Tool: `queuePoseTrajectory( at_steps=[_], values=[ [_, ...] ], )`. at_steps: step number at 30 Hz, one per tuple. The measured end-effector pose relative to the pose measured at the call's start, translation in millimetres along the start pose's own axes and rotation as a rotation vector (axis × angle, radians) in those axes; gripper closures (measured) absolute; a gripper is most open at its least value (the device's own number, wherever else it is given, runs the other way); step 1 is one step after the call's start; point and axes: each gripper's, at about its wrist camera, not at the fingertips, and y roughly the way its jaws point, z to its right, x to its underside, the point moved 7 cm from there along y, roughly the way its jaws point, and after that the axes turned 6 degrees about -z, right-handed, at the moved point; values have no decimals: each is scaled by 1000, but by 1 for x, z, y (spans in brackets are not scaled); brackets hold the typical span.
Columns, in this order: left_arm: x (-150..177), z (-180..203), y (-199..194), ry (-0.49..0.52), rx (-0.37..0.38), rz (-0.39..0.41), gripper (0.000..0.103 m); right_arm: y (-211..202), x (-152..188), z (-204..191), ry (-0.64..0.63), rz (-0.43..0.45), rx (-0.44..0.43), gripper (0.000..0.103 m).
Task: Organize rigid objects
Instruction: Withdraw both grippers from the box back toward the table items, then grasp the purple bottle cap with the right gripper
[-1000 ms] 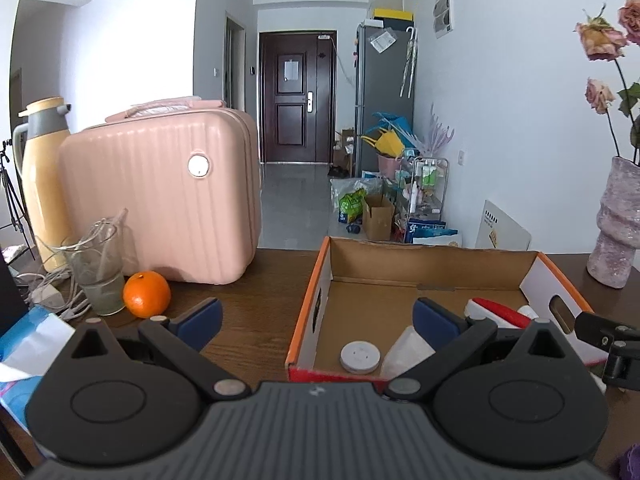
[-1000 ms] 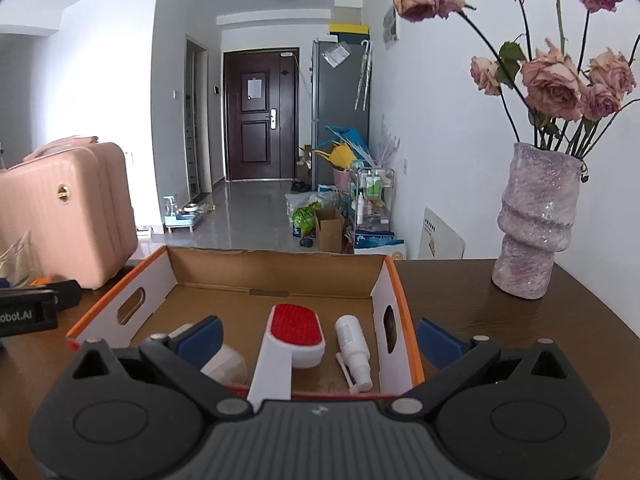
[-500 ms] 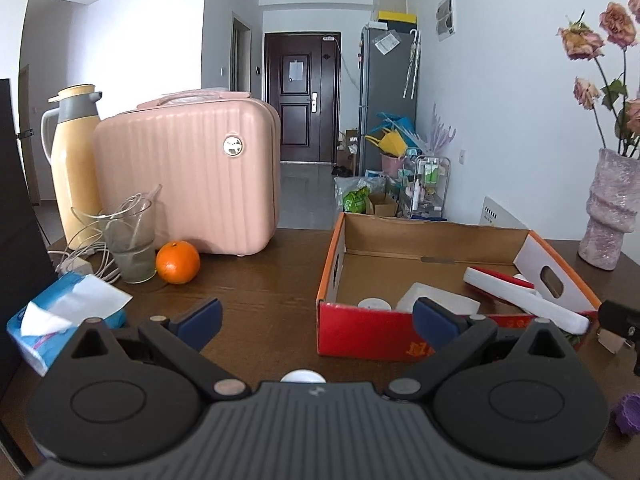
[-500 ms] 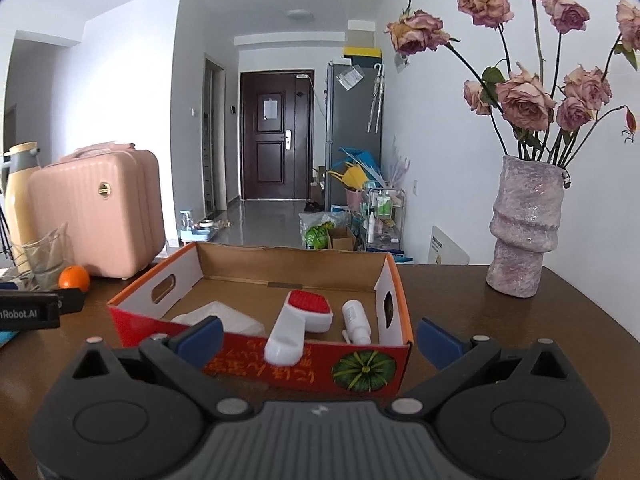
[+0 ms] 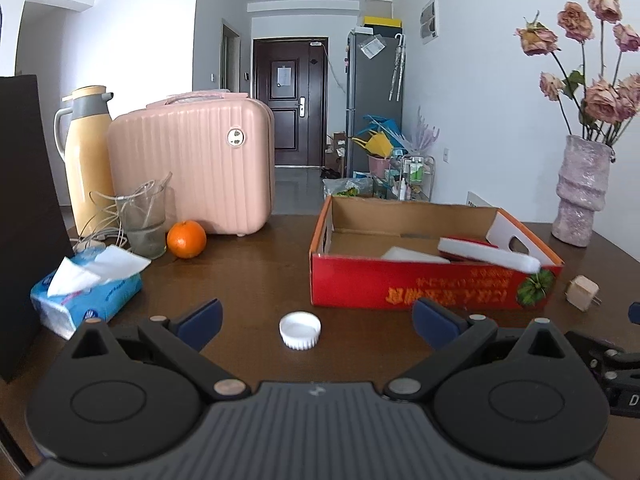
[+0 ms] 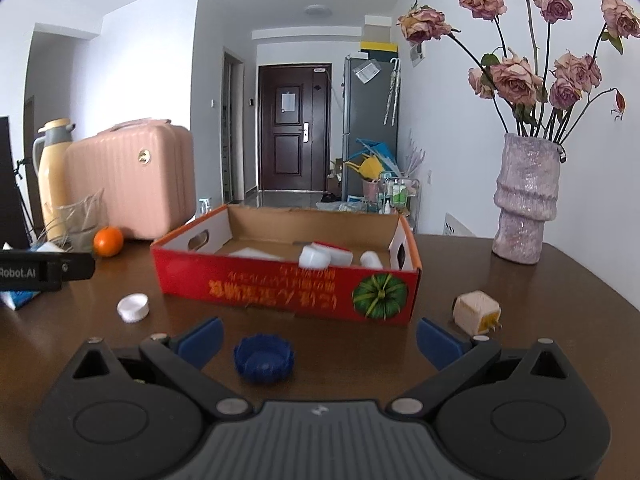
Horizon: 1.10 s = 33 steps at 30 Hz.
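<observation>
Left wrist view: fingers (image 5: pixel 200 317) of left gripper (image 5: pixel 318 320) spread wide apart, gripping nothing, held low over brown table (image 5: pixel 248 280). White cap (image 5: pixel 300 330) lying on table between the blue fingertips, untouched. Red cardboard box (image 5: pixel 420 290) just beyond, open-topped, with red-and-white brush (image 5: pixel 486 254) resting on its front rim and a white item inside. Beige plug adapter (image 5: pixel 582 293) on table just right of box. Orange (image 5: pixel 186 239), glass (image 5: pixel 142 220), tissue pack (image 5: pixel 86 290), pink case (image 5: pixel 192 168) and yellow flask (image 5: pixel 86 156) off to the left; vase (image 5: pixel 580 192) with dried roses at far right. Right wrist view: fingers (image 6: pixel 202 339) of right gripper (image 6: pixel 320 340) likewise wide apart and empty. Blue cap (image 6: pixel 263 362) on table between them, nearer the left fingertip, not touched. White cap (image 6: pixel 133 307) further left, near box corner. Red cardboard box (image 6: pixel 280 288) straight ahead, white bottle (image 6: pixel 370 259) and brush end visible inside. Plug adapter (image 6: pixel 476 312) just beside right fingertip; vase (image 6: pixel 524 208) behind.
</observation>
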Motion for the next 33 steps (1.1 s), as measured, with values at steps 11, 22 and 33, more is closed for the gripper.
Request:
queuePoseTrajectory(
  at_steps=[11,22,33],
  values=[
    [31,2,-28,-3,31,-16,0,-32,32,1,3,-1,3,0],
    [35,-1,-26,-18,36,-30,0,-31,34,15,-18,-3,67,0],
    [34,-2,-27,-27,31,-27,0,17,44,84,-29,-160,159,8]
  ],
)
